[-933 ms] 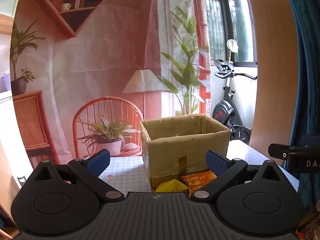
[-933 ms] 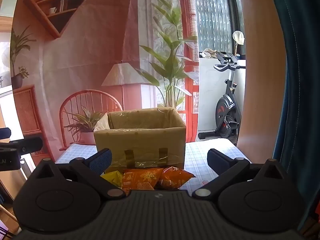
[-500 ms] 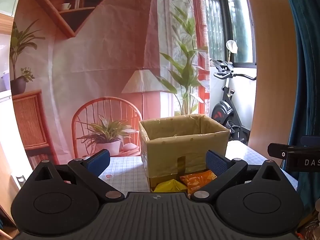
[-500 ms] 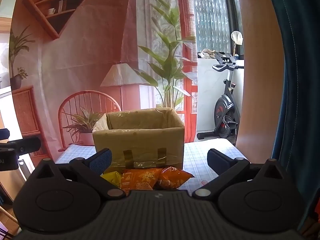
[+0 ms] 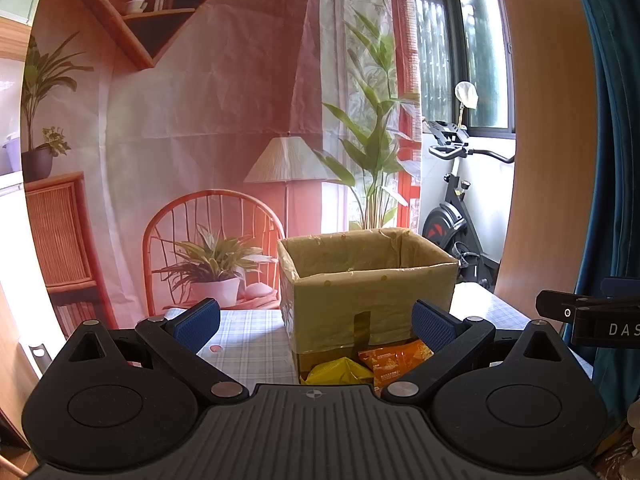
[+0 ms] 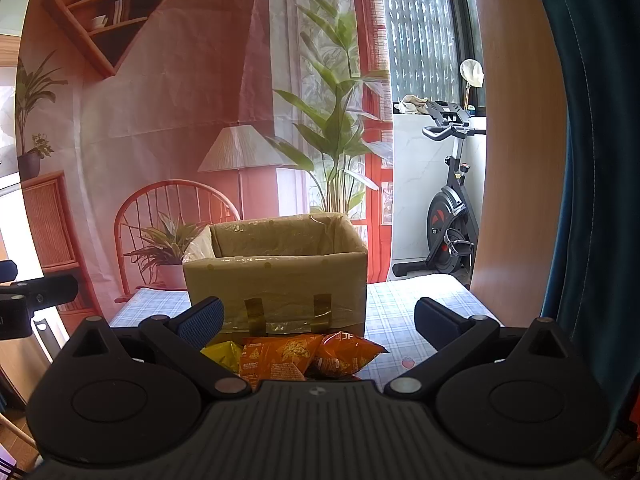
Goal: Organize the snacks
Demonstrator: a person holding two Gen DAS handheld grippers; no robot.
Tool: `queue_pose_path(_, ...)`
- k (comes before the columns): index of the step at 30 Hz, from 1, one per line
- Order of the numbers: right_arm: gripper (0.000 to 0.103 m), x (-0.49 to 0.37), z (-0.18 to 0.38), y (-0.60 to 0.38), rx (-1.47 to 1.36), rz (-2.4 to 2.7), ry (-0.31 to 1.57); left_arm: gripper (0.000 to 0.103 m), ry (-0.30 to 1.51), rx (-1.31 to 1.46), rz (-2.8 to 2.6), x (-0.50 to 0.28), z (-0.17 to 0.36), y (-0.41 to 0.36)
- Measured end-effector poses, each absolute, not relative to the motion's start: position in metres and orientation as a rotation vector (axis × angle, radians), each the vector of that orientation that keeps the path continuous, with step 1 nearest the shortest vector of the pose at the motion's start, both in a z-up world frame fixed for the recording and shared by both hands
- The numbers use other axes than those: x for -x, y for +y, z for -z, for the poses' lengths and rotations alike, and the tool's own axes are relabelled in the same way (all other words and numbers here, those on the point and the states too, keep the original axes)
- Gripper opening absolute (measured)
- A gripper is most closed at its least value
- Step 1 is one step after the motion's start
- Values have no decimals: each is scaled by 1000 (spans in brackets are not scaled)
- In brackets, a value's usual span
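Observation:
An open cardboard box [image 5: 372, 304] lined with clear plastic stands on the checked tablecloth [image 5: 244, 340]; it also shows in the right wrist view [image 6: 280, 284]. In front of it lie snack bags: a yellow bag [image 5: 334, 372] and an orange bag [image 5: 394, 358] in the left wrist view; a yellow bag [image 6: 222, 352] and two orange bags [image 6: 280, 356] [image 6: 346, 354] in the right wrist view. My left gripper [image 5: 316, 324] is open and empty, held short of the bags. My right gripper [image 6: 318, 320] is open and empty, just behind the bags.
A printed backdrop with a chair, lamp and plants hangs behind the table. An exercise bike [image 6: 452, 236] stands at the back right. A wooden panel [image 5: 548, 160] and a blue curtain [image 6: 600, 160] are at the right. The other gripper's body shows at each view's side edge.
Both views have shifted very slightly; the box and bags keep their places. Both grippers stay open.

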State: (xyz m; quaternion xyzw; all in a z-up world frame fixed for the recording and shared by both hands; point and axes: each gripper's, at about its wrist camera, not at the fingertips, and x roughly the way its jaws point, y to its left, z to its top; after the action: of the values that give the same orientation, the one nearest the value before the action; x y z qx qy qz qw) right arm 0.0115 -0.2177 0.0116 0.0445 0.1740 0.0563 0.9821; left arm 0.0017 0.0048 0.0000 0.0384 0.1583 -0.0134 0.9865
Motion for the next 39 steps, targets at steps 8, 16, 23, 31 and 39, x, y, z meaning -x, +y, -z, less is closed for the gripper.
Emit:
queue_pose_path(8, 103, -11, -12, -218, -89, -113, 350, 103, 318, -76, 27, -2, 1, 5)
queue_pose_path(16, 103, -12, -12, -218, -89, -115, 349, 103, 322, -71, 25, -2, 2, 4)
queue_pose_path(23, 103, -12, -12, -218, -88, -115, 348, 103, 324, -65, 21, -3, 3, 5)
queue_pose_path(31, 103, -12, -12, -218, -88, -116, 350, 103, 330, -56, 23, -2, 4, 4)
queue_pose_path(39, 103, -13, -11, -218, -88, -115, 351, 103, 339, -49, 27, -2, 2, 3)
